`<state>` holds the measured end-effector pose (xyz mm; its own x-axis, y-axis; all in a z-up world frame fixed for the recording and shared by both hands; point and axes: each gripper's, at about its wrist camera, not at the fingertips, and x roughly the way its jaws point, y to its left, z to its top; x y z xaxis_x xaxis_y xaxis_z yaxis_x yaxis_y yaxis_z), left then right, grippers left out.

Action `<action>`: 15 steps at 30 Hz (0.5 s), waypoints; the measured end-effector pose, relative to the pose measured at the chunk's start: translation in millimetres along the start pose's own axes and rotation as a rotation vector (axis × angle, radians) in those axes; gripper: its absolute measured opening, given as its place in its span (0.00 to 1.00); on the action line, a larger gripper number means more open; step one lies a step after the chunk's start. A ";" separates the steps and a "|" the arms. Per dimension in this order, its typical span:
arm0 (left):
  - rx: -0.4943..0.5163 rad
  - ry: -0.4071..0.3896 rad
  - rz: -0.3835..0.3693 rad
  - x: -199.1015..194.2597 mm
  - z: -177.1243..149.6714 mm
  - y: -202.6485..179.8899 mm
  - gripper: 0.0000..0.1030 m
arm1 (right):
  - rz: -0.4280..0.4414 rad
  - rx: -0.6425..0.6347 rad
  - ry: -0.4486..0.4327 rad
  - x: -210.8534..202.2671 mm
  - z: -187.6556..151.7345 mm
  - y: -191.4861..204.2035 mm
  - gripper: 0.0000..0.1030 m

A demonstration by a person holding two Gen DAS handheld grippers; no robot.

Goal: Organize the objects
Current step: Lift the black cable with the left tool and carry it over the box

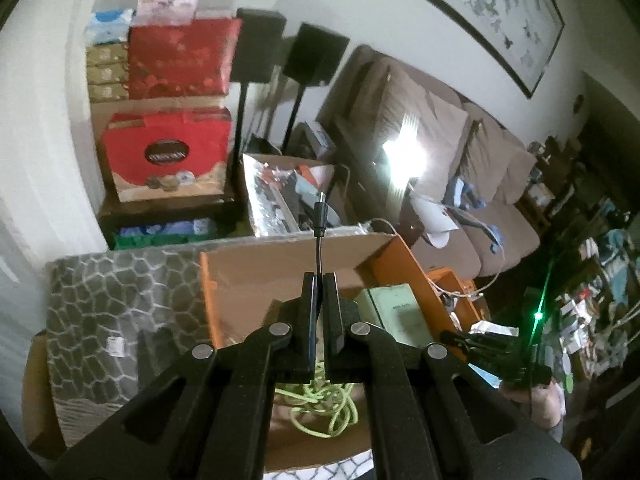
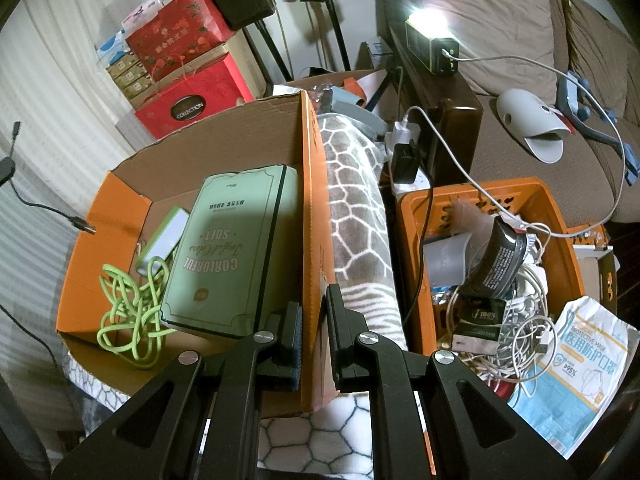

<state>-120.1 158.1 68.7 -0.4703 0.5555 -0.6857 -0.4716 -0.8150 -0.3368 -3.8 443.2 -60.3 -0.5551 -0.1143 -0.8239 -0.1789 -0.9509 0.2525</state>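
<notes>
Your left tongs (image 1: pixel 319 280) are pinched closed on a thin black cable (image 1: pixel 319 240), whose short end stands up past the fingertips to a black USB plug (image 1: pixel 320 208). They sit above the open orange cardboard box (image 1: pixel 224 280). Your right tongs (image 2: pixel 314 308) straddle that box's right wall (image 2: pixel 312 208), one finger inside and one outside, closed against the cardboard.

The right wrist view looks down into the box, which the left view mostly blocks with its own fingers: a pale green notebook (image 2: pixel 232 252) printed "SOFT" leans against the right wall, a green-edged white power bank (image 2: pixel 162 240) lies beside it, and a coiled lime-green cable (image 2: pixel 128 316) rests on the box floor. In the left view you see only part of that coil (image 1: pixel 320 404) and the notebook's top (image 1: pixel 396 308).

The right view also shows the black cable's far end hanging at the left, ending in a second USB plug (image 2: pixel 82 224) just by the box's left flap. To the right of the box, past a grey patterned blanket (image 2: pixel 356 208), stands an orange plastic basket (image 2: pixel 412 216) full of white cables, with a protective mask packet (image 2: pixel 580 376) at its near corner.

The left view alone shows your right tongs from the side (image 1: pixel 492 348).
</notes>
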 end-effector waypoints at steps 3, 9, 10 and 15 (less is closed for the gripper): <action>-0.010 0.029 -0.013 17.2 -4.4 -3.3 0.02 | 0.000 0.000 0.000 0.0 0.1 0.1 0.10; -0.046 0.085 -0.025 51.7 -13.8 -4.8 0.02 | 0.000 0.000 0.000 0.3 -0.1 0.3 0.10; -0.047 0.092 -0.021 56.6 -15.2 -5.4 0.02 | 0.000 0.000 0.000 -0.1 0.2 0.1 0.10; -0.046 0.133 -0.021 77.9 -23.3 -10.3 0.02 | 0.000 0.000 0.000 0.2 0.0 0.5 0.10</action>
<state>-134.6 206.0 3.7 -0.3564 0.5482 -0.7566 -0.4444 -0.8118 -0.3789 -3.9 442.7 -60.4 -0.5550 -0.1141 -0.8240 -0.1788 -0.9510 0.2522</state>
